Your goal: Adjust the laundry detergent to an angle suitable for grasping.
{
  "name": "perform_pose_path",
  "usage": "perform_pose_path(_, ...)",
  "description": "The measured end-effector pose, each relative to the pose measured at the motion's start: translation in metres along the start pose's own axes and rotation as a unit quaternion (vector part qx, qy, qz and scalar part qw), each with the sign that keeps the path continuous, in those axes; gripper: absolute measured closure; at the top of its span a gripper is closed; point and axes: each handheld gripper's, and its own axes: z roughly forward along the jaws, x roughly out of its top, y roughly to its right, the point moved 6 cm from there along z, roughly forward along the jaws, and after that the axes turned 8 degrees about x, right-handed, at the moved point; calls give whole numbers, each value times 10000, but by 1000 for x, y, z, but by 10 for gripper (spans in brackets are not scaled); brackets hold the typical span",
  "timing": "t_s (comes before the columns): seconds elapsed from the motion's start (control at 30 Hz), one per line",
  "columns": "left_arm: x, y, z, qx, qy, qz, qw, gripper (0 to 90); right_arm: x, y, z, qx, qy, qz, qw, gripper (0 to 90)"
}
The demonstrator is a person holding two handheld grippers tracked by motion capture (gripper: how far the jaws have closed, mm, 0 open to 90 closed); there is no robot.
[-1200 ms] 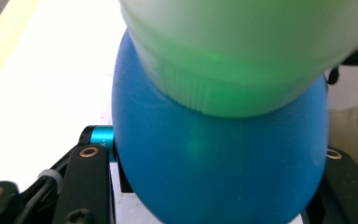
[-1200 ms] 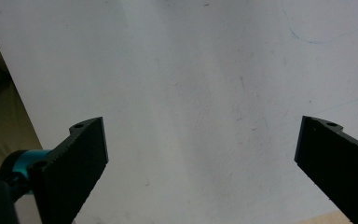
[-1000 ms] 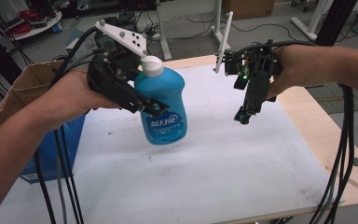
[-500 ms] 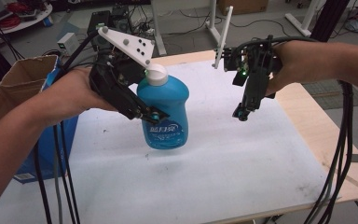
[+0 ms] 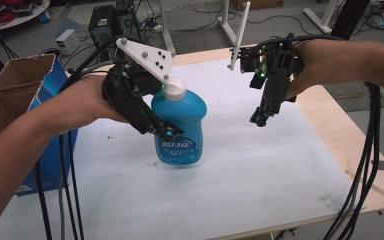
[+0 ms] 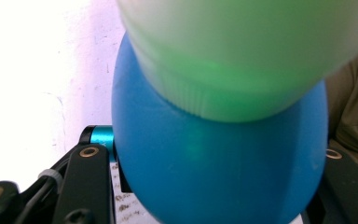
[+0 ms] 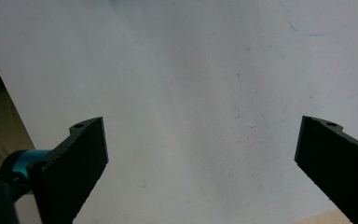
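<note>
Two grippers were near the cardboard box — the left gripper, clenched on the blue bottle, had carried it closer, while the right gripper stayed released.

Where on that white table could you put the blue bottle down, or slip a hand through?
The near half of the table, in front of the blue bottle, lies bare, as does the stretch under the right gripper. It is crowded at the left, where the left gripper, its cables and the cardboard box bunch together.
</note>
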Motion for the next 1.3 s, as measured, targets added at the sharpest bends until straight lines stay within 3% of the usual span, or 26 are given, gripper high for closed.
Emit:
perform_pose_path(0.07, 0, 0, 0, 0, 0, 0, 10000, 440, 0, 0, 0, 4, -1, 10, 10000, 16)
perform_pose_path(0.1, 1, 0, 9, -68, 0, 41, 10000, 440, 0, 1, 1, 10, 5, -6, 10000, 16)
perform_pose_path(0.27, -3, 2, 20, -123, -23, 3, 9999, 440, -1, 2, 0, 8, 10, -1, 10000, 16)
perform_pose_path(0.6, -5, 4, 32, -222, -98, 100, 9997, 440, -3, 4, 0, 21, 19, 13, 10000, 16)
perform_pose_path(1.07, -12, 2, 30, -267, -67, -13, 9996, 437, -3, 3, 2, 42, -25, 52, 10000, 16)
perform_pose_path(1.3, -15, 4, 31, -365, -62, -223, 9991, 429, -3, 3, 2, 43, -39, 58, 10000, 16)
